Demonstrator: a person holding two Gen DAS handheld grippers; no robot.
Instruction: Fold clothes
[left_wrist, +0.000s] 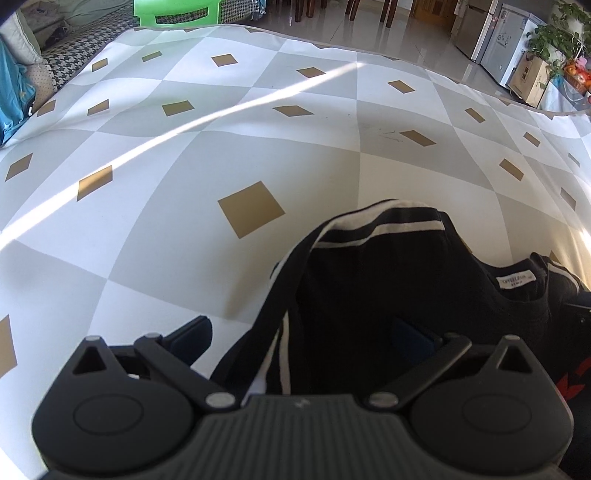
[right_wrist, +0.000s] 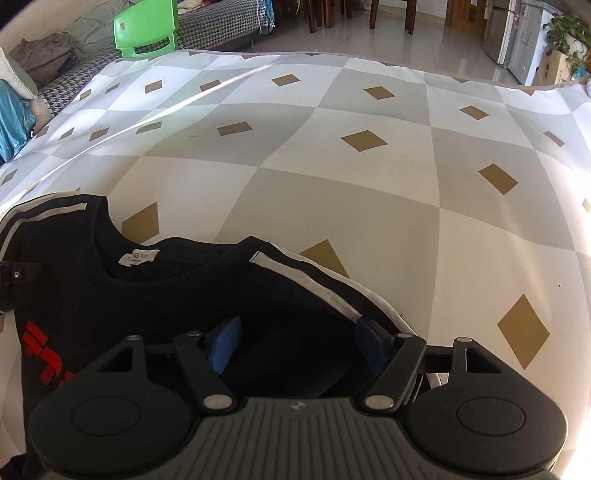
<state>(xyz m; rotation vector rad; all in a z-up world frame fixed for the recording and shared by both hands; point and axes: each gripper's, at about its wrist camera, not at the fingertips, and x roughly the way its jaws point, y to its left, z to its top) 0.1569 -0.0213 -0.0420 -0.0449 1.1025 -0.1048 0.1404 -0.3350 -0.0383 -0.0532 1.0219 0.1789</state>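
Note:
A black T-shirt (left_wrist: 369, 277) with white shoulder stripes lies on the checked tablecloth (left_wrist: 258, 147) at the near edge. Its collar faces away from me, and a white neck label (left_wrist: 515, 281) shows inside it. My left gripper (left_wrist: 303, 339) is open, straddling the striped left shoulder, with one finger (left_wrist: 192, 339) over bare cloth and the other on the black fabric. In the right wrist view the same T-shirt (right_wrist: 147, 295) shows its label (right_wrist: 138, 256) and a red print (right_wrist: 44, 350). My right gripper (right_wrist: 299, 347) is open, and both its blue pads (right_wrist: 225, 347) flank a hump of the right shoulder.
The tablecloth (right_wrist: 369, 184) of grey and white diamonds with gold squares stretches far ahead. Beyond its far edge stand a green plastic chair (right_wrist: 147, 29), a houndstooth sofa (left_wrist: 66, 62) with clothes on it, wooden chair legs, a fridge (left_wrist: 506, 44) and potted plants (left_wrist: 557, 40).

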